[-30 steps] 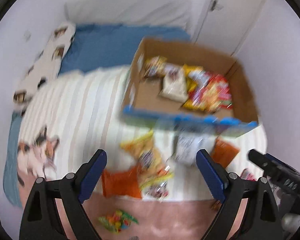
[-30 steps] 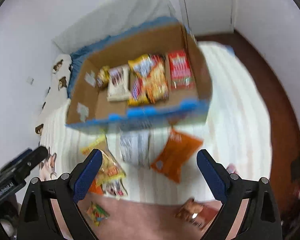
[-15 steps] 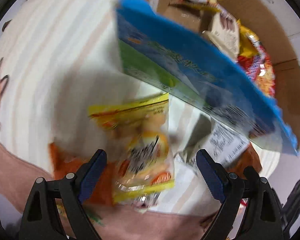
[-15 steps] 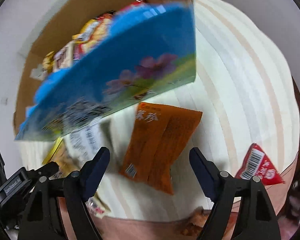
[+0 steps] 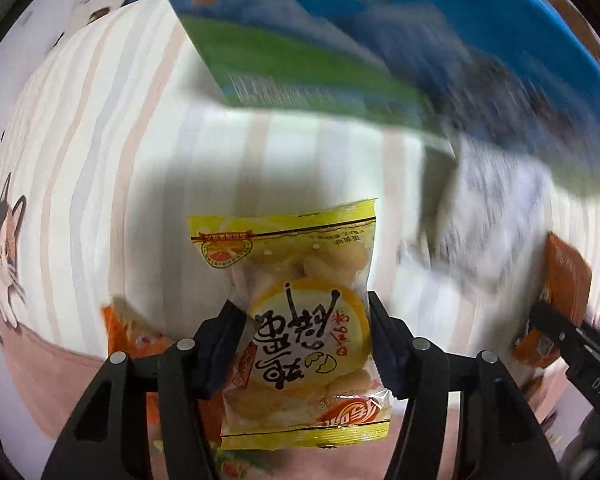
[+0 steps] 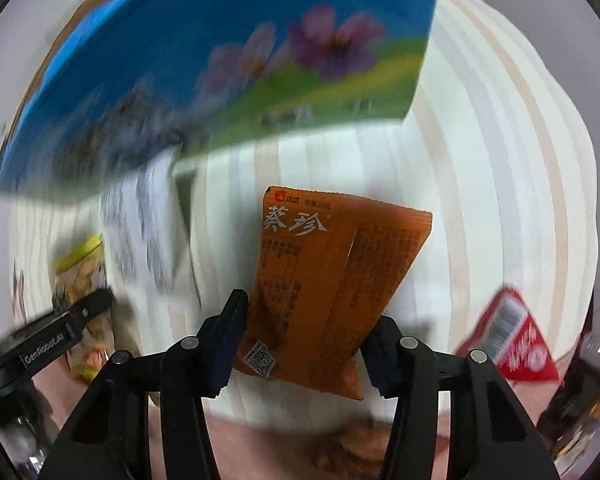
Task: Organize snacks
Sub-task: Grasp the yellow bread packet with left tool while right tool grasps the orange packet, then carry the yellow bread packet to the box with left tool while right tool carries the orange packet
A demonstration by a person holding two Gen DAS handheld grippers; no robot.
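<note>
A yellow snack bag lies on the striped bed cover. My left gripper points down over it, jaws closing, both pads against the bag's sides. In the right wrist view an orange snack bag lies on the same cover. My right gripper is closing on its lower half, pads touching both edges. The cardboard box with the blue and green printed side stands just beyond both bags, blurred; its inside is hidden.
A white printed packet lies between the two bags, against the box. Another orange packet sits left of the yellow bag. A red packet lies at the right. Pink blanket borders the near edge.
Both grippers have dropped from above the box to the bed surface. Each pair of jaws has narrowed from wide open onto a bag: left on the yellow one, right on the orange one.
</note>
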